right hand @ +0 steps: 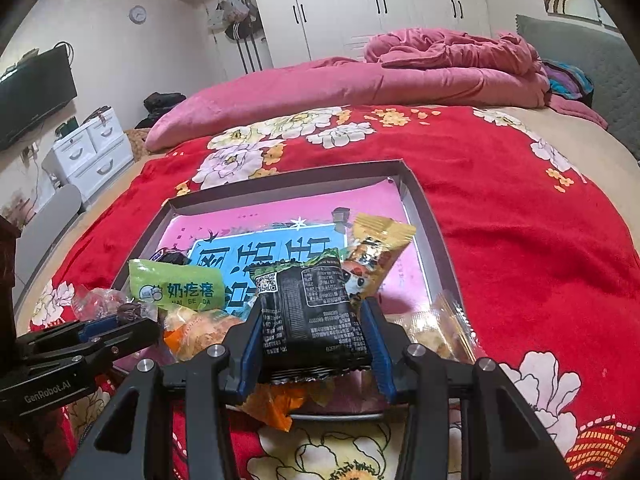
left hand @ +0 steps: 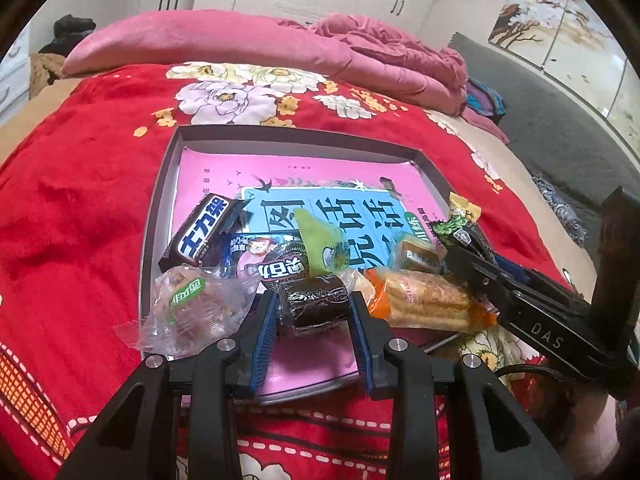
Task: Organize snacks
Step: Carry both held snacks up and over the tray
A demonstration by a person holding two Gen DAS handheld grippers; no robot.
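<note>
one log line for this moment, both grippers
left gripper: shut on dark roll snack | right gripper: shut on black packet | over tray

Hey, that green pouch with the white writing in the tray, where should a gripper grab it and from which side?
Probably take the green pouch by its flat sealed left end, the freest part. Its right end abuts the black packet held in the right gripper, and the orange-wrapped cakes crowd its near edge, so come in from above and left, fingers across the thin faces.
</note>
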